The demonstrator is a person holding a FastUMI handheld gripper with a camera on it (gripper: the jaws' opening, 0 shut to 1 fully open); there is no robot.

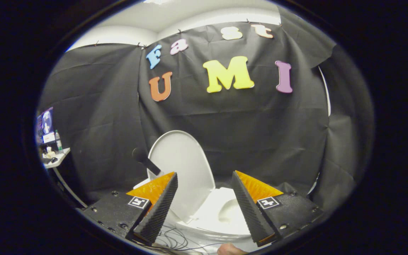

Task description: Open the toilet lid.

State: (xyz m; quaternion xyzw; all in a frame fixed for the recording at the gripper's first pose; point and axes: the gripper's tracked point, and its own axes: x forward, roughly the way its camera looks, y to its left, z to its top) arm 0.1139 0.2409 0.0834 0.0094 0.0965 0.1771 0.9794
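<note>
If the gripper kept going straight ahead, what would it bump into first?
Probably the raised toilet lid, standing just beyond the open gripper, though depth is hard to judge; slightly lower it would meet the seat.

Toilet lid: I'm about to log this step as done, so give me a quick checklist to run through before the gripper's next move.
1. Toilet lid raised: ok, it stands upright beyond the fingers.
2. Seat left down over the bowl: ok.
3. Gripper released: ok, fingers spread apart, nothing between them.
4. Fingers clear of the lid: cannot tell; one finger overlaps the lid's edge in the view.
5. Lid resting stably against something behind: cannot tell.
6. Loose cables on the floor below the fingers: not ok, a snag risk when withdrawing.
</note>
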